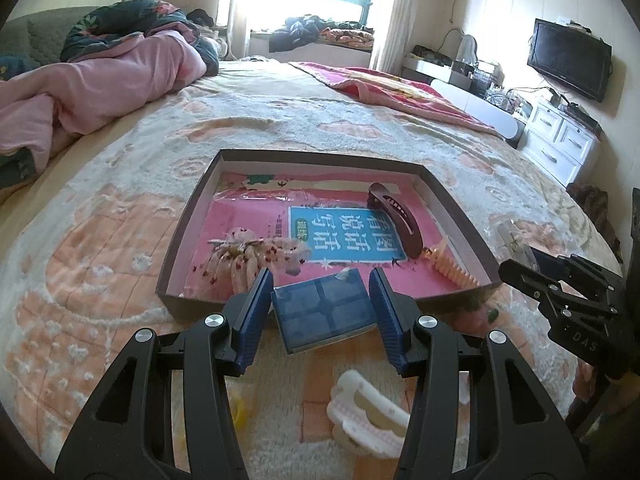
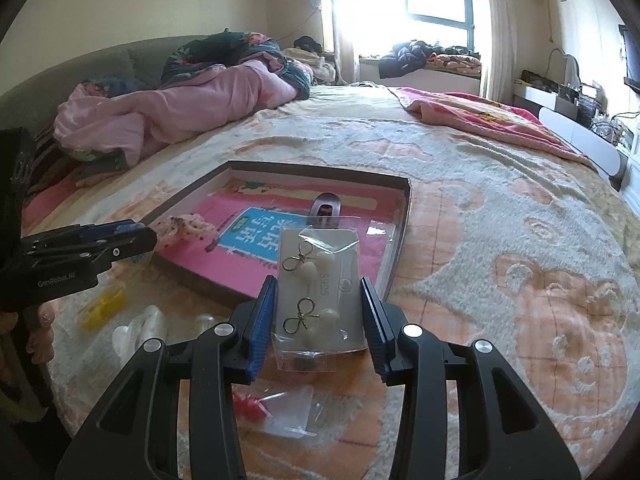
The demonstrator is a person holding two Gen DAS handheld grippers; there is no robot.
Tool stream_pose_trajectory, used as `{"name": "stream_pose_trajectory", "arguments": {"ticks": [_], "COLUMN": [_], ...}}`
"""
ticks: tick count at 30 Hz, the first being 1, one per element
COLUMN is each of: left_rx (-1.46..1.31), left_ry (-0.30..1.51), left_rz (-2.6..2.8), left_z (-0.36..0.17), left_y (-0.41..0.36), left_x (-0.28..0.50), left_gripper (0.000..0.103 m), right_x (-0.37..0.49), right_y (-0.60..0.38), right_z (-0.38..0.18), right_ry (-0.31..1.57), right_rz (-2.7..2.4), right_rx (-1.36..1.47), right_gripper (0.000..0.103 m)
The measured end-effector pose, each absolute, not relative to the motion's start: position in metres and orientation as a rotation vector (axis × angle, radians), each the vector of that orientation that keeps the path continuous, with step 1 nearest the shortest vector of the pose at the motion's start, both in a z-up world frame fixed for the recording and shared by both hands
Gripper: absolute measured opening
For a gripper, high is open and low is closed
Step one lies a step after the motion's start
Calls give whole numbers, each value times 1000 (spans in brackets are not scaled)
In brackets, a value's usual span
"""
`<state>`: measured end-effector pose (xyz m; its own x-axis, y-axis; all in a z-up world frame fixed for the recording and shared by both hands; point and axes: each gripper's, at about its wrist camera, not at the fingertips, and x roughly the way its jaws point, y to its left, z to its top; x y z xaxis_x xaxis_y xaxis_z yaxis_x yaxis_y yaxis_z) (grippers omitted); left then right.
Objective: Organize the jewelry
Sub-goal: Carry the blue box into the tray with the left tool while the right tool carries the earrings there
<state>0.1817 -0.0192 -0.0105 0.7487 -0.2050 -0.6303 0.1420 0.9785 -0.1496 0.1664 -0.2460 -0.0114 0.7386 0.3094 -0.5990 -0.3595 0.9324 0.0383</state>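
Note:
A shallow dark box (image 1: pixel 188 220) lined with a pink book lies on the bed. It holds a floral hair clip (image 1: pixel 256 254), a maroon hair clip (image 1: pixel 396 216) and a peach comb (image 1: pixel 456 270). My left gripper (image 1: pixel 321 304) is shut on a small blue plastic case (image 1: pixel 324 312), held over the box's near edge. My right gripper (image 2: pixel 319 312) is shut on a clear bag with an earring card (image 2: pixel 320 292), held just before the box (image 2: pixel 400 248). The right gripper also shows at the right of the left wrist view (image 1: pixel 560 292).
A white hair clip (image 1: pixel 368 412) and a yellow item (image 2: pixel 100 308) lie on the blanket near me. A bag with a red piece (image 2: pixel 272 412) lies under the right gripper. A pink quilt (image 1: pixel 92 84) is at the far left, a TV (image 1: pixel 570 60) at the right.

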Motion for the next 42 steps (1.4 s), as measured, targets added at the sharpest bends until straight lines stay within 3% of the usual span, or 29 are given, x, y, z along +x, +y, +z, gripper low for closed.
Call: {"name": "stream_pose_trajectory", "arguments": {"ticks": [21, 42], "left_rx": [-54, -54], "left_ry": [769, 823], "left_rz": [-193, -182], "left_z": [-28, -46], "left_y": [-32, -33], "left_x": [245, 257], "left_gripper": [41, 41], "right_x": [234, 279], "right_y": [-252, -228], "right_z": [-25, -37], "right_ry": [707, 747], "right_rz": [261, 259], "right_rx": [-60, -75], "right_gripper": [39, 41]}}
